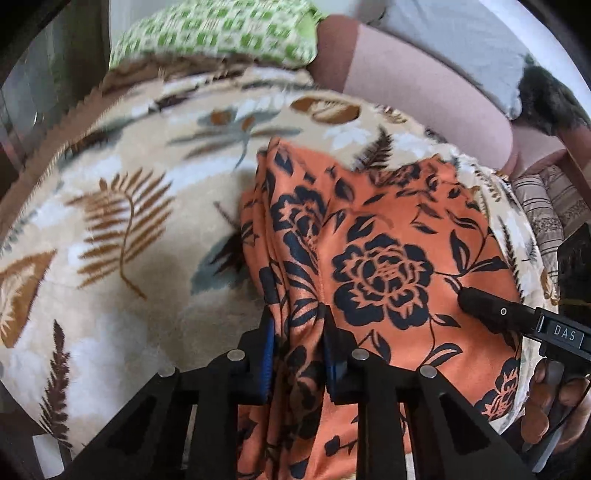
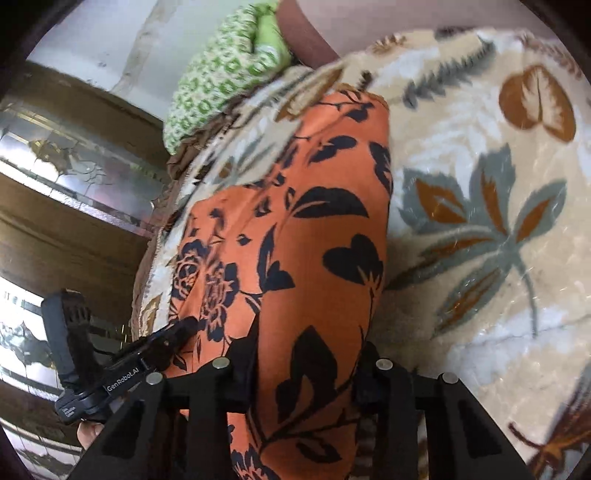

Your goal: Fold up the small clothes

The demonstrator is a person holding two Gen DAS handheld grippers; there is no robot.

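An orange garment with black flowers (image 1: 388,258) lies partly folded on a beige leaf-print blanket (image 1: 129,206). My left gripper (image 1: 299,332) is shut on a bunched fold of the garment's left edge. My right gripper (image 2: 308,354) has cloth between its fingers and is shut on the same garment (image 2: 314,229). The right gripper also shows in the left wrist view (image 1: 495,306), its tip resting on the garment's right side. The left gripper shows in the right wrist view (image 2: 173,332) at the garment's left edge.
A green-and-white patterned pillow (image 1: 218,33) lies at the back of the bed. A pink sheet (image 1: 424,92) and a grey pillow (image 1: 461,33) lie at the back right. A wooden cabinet with mirrored panels (image 2: 74,177) stands beside the bed.
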